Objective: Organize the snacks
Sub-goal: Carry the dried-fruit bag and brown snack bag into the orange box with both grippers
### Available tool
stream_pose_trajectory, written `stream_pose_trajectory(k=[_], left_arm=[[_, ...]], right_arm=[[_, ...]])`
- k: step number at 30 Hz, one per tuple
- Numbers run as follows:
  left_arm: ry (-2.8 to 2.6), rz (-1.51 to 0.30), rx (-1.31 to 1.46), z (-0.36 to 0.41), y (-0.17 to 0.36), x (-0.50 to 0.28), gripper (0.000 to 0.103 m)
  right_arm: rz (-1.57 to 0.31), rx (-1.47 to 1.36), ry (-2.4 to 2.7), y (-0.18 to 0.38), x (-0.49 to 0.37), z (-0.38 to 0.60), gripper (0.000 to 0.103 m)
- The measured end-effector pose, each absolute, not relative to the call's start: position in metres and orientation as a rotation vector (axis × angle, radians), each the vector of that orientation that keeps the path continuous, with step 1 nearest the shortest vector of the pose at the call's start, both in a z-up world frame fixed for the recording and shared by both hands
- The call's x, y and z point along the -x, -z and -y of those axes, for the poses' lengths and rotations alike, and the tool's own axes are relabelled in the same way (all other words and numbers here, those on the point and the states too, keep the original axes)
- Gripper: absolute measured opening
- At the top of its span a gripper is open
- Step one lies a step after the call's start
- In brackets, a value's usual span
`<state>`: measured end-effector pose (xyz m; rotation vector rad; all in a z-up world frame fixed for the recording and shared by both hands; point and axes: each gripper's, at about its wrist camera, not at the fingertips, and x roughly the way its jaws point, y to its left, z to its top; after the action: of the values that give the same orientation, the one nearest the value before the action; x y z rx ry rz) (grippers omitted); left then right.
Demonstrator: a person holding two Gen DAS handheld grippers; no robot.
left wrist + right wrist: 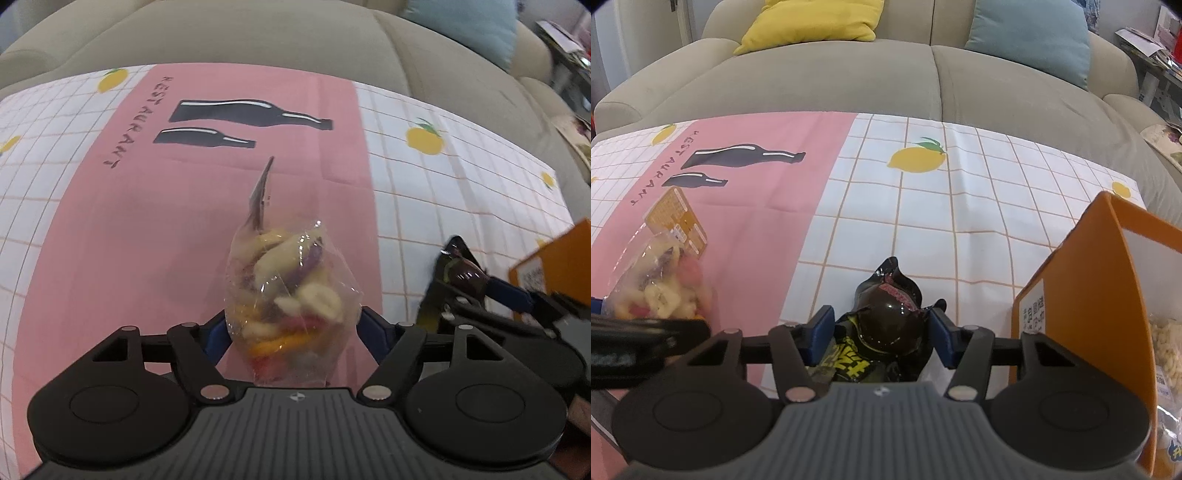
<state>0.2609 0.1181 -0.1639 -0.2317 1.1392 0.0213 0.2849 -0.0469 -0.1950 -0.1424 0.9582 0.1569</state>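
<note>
I have 2 snack packs in play over the tablecloth (pixel 960 206), with the sofa (pixel 827 81) behind it. My left gripper (pixel 293 328) has the clear bag of mixed dried fruit chips (pixel 291 295) standing between its blue pads; the pads stand wide, just outside the film, and I judge they are not pressing it, so the bag is not gripped. My right gripper (pixel 881 332) has the black foil snack pouch (pixel 886 321) between its pads, part closed. The right pad looks to touch the foil, the left one I can't settle (glare on the foil doesn't help), so I can't say it's clamped.

The orange box (pixel 1082 295) sits just to the right, with a pale snack bag already inside.

Both packs should be light, puffy and crushable. The foil looks slick, so I'd pinch it at the crimped top seam. The chips are brittle: I'd take the clear bag by its twisted neck near the label, not its belly.
</note>
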Motion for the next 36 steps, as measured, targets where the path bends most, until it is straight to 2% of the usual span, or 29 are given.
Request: stream_pose_trajectory(k=[2, 3, 4, 7, 10, 13, 23, 36], left_arm=[[-0.048, -1.134, 0.241, -0.119, 0.166, -0.262, 0.079], [-0.053, -1.127, 0.242, -0.12, 0.166, -0.262, 0.071], [-0.05, -1.115, 0.241, -0.12, 0.166, -0.261, 0.067], [-0.043, -1.114, 0.219, -0.12, 0.164, -0.258, 0.064], [-0.036, -1.121, 0.218, -0.119, 0.162, -0.25, 0.063], [-0.022, -1.119, 0.219, -0.119, 0.157, -0.238, 0.062], [0.005, -1.142, 0.205, -0.121, 0.146, -0.194, 0.062], [0.038, -1.105, 0.242, -0.112, 0.111, -0.154, 0.062]], right_arm=[[-0.96, 0.143, -0.156, 0.195, -0.284, 0.047, 0.056], [-0.962, 0.141, -0.155, 0.195, -0.285, 0.047, 0.056], [-0.963, 0.142, -0.155, 0.195, -0.284, 0.047, 0.056], [-0.963, 0.137, -0.165, 0.194, -0.284, 0.046, 0.053], [-0.981, 0.119, -0.187, 0.192, -0.282, 0.045, 0.042], [-0.976, 0.157, -0.2, 0.191, -0.272, 0.038, 0.037], [-0.993, 0.075, -0.215, 0.175, -0.209, 0.047, 0.036], [-0.917, -0.067, -0.231, 0.12, -0.154, 0.082, 0.036]])
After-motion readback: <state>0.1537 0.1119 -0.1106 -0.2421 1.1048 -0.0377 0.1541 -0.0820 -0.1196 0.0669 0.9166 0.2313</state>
